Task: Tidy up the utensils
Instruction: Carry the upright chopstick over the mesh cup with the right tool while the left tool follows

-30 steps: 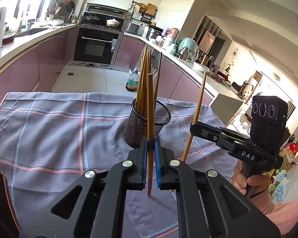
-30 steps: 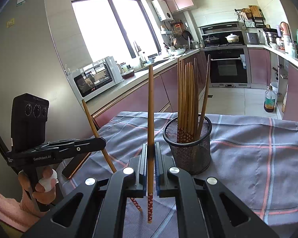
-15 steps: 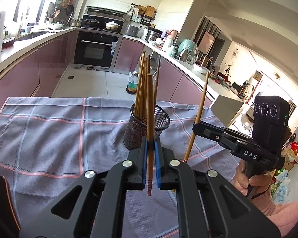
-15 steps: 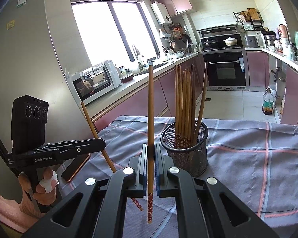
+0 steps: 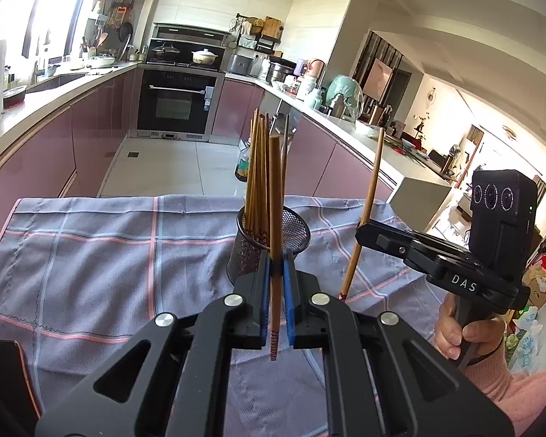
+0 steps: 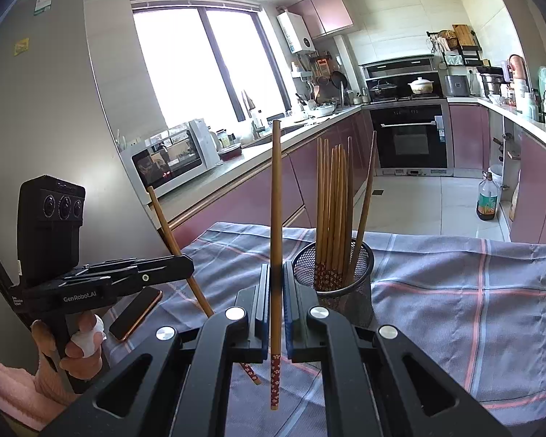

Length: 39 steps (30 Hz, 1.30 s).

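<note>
A black mesh cup point(image 5: 297, 231) stands on the grey checked cloth point(image 5: 91, 255) with several wooden chopsticks point(image 5: 256, 174) upright in it. My left gripper point(image 5: 275, 276) is shut on one chopstick point(image 5: 275, 189), held upright just in front of the cup. My right gripper point(image 6: 276, 280) is shut on another upright chopstick point(image 6: 276, 200), to the left of the cup point(image 6: 360, 266) in its own view. Each gripper shows in the other's view: the right one point(image 5: 362, 233) with its tilted chopstick point(image 5: 369, 204), the left one point(image 6: 185, 266) with its stick point(image 6: 163, 218).
A phone point(image 6: 136, 313) lies on the cloth point(image 6: 455, 291) under the left gripper. A hand in a pink sleeve point(image 5: 466, 338) holds the right gripper's handle. Kitchen counters and pink cabinets run along both sides, with an oven point(image 5: 176, 103) at the far end.
Both grippers keep their chopsticks clamped and stay almost where they were; the cup and its chopsticks have not shifted.
</note>
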Each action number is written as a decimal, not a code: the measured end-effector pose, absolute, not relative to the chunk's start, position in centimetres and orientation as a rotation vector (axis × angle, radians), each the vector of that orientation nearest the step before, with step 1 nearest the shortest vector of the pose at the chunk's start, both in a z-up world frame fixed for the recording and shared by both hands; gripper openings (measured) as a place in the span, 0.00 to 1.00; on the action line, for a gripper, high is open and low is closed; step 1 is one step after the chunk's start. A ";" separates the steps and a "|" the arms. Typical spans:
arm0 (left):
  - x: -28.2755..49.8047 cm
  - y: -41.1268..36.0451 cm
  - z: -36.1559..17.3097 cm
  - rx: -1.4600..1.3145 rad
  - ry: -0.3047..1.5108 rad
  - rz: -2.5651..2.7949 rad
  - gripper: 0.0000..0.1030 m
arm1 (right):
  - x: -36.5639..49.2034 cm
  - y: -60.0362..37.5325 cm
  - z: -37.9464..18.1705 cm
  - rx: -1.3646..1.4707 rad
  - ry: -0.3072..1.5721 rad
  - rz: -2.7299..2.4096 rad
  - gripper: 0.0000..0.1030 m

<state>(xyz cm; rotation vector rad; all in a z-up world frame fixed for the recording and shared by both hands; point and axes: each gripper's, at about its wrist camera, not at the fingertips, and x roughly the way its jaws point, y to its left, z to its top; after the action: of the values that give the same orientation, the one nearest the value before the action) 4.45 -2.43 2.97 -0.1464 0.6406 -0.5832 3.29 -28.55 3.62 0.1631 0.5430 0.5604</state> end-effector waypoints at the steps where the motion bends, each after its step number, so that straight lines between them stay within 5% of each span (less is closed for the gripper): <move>1: 4.5 -2.5 3.0 -0.144 0.638 -0.582 0.07 | 3.4 -28.5 3.6 0.162 0.543 0.560 0.05; 39: 5.6 -3.8 5.8 -0.112 0.566 -0.593 0.07 | 4.8 -28.7 5.7 0.138 0.487 0.554 0.05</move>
<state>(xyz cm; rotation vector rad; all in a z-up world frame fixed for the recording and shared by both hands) 5.60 -3.82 5.85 -0.1116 0.5662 -0.5930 4.80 -28.74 5.66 0.1378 0.4875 0.5538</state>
